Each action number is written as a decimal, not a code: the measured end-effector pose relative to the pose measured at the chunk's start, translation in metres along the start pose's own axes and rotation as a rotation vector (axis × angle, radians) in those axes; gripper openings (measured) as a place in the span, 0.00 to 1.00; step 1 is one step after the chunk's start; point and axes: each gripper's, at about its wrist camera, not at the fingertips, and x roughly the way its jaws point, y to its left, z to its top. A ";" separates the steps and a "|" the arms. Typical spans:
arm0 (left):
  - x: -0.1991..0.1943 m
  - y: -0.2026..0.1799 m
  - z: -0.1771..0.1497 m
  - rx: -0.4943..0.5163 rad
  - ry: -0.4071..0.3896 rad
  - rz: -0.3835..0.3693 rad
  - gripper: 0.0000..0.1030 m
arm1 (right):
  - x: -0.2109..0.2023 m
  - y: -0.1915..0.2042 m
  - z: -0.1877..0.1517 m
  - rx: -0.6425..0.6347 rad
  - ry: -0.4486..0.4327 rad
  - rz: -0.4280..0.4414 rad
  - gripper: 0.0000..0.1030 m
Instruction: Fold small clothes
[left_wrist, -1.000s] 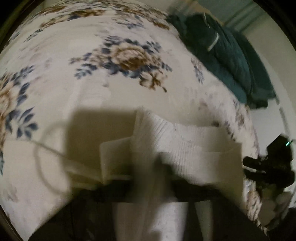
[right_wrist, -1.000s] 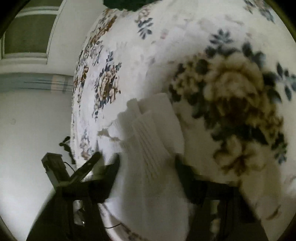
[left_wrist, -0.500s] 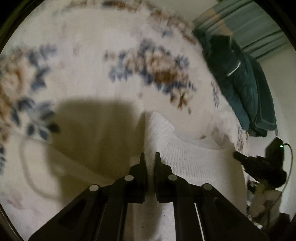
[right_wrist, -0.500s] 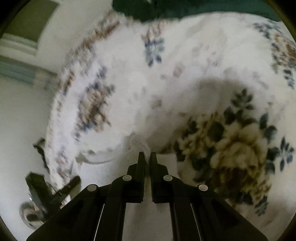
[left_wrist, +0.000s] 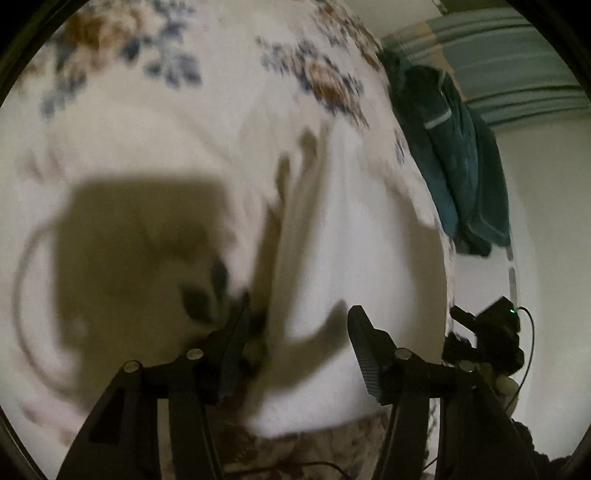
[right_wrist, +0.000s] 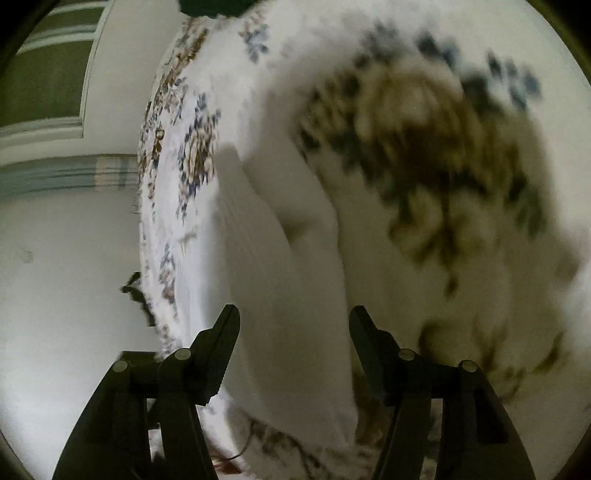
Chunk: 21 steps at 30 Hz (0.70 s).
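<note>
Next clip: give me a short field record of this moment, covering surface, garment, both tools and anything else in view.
surface: cream bedspread with blue and brown flowers
garment: white ribbed knit top, lying on the bedspread
left tool: jaws opening, pads off the cloth
right tool: jaws opening, pads off the cloth
other: dark teal towel at the bed's edge

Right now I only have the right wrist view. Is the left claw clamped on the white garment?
Observer: No. The left claw is opening; the white garment lies behind the gap, pads not pressing it.
Operator: Anything else on the bed past the garment?
Observer: A dark teal garment sits at the far edge of the floral bedspread.
Operator: Can you see my claw from there?
Observer: A black device with a green light shows beside the bed; whether it is your claw, I cannot tell.
</note>
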 end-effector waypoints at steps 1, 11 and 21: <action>0.004 -0.002 -0.005 0.008 -0.003 -0.015 0.49 | 0.007 -0.006 -0.004 0.023 0.007 0.033 0.61; -0.014 -0.004 -0.031 -0.017 -0.127 0.006 0.10 | -0.001 -0.028 -0.008 0.119 -0.154 0.019 0.03; -0.005 -0.042 0.026 0.100 -0.101 0.101 0.54 | 0.000 0.014 0.028 -0.066 -0.093 -0.057 0.58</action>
